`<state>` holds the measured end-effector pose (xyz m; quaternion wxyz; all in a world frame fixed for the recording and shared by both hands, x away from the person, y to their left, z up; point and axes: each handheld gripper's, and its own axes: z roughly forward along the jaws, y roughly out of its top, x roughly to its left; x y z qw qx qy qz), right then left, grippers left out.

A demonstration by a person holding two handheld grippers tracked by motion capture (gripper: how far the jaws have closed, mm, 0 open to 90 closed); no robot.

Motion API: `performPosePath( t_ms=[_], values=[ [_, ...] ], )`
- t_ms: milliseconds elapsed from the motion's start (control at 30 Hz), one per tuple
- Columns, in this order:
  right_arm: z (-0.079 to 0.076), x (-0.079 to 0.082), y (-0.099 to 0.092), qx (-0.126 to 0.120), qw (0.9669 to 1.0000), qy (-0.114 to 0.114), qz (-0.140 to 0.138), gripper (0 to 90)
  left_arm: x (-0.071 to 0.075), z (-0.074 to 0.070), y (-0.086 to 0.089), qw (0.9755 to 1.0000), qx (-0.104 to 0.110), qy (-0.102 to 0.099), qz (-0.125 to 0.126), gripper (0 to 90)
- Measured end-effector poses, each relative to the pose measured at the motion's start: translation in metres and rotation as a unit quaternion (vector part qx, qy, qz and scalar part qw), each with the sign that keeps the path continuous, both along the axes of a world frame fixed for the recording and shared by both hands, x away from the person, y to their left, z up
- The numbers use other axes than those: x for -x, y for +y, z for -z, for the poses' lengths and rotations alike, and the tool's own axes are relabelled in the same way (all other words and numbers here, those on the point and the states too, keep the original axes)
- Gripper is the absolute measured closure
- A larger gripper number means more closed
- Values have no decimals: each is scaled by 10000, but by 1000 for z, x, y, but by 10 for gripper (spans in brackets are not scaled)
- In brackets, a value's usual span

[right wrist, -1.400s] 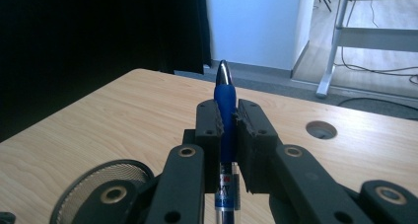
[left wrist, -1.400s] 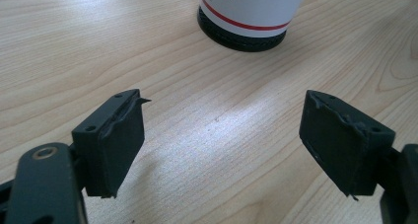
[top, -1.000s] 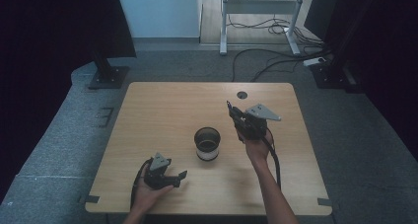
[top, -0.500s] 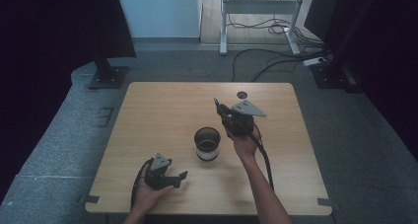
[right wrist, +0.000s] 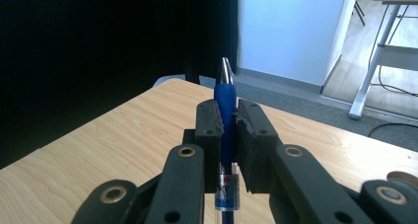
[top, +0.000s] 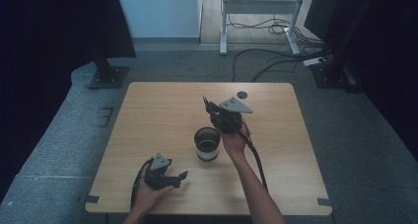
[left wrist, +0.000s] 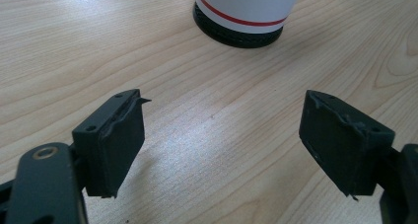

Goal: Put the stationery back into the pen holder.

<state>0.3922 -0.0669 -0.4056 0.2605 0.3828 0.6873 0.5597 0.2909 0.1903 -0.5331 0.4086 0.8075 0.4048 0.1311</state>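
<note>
Right gripper view — blue pen (right wrist: 225, 116) clamped upright between right gripper (right wrist: 226, 123) fingers (right wrist: 208, 130).

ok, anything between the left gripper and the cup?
Nothing: bare table runs from the left gripper, jaws open, to the cup. The left gripper view shows it; the high view agrees.

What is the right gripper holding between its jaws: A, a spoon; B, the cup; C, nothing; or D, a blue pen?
D: the right gripper has its jaws closed on a blue pen, silver tip pointing away.
</note>
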Motion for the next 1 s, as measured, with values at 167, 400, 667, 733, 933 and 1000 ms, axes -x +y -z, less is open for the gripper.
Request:
performPosePath(
  t_ms=[167, 400, 667, 733, 933, 1000],
  values=[
    [3, -3, 7, 29, 10000, 31, -29, 786, 0, 0, -1, 10000, -7, 6, 11, 178],
    [6, -8, 17, 1, 10000, 51, -71, 786, 0, 1, -1, 10000, -15, 22, 20, 178],
    [13, -12, 26, 25, 9999, 85, -100, 785, 0, 2, -2, 10000, -44, 21, 34, 179],
    [14, -13, 28, 23, 9999, 84, -89, 784, -1, 2, -2, 10000, -52, 23, 41, 179],
    [18, -14, 28, 71, 9999, 119, -76, 784, -1, 3, -2, 10000, -63, 28, 42, 179],
    [20, -14, 26, 74, 9999, 134, -58, 783, -1, 3, -2, 10000, -60, 33, 41, 179]
  ],
)
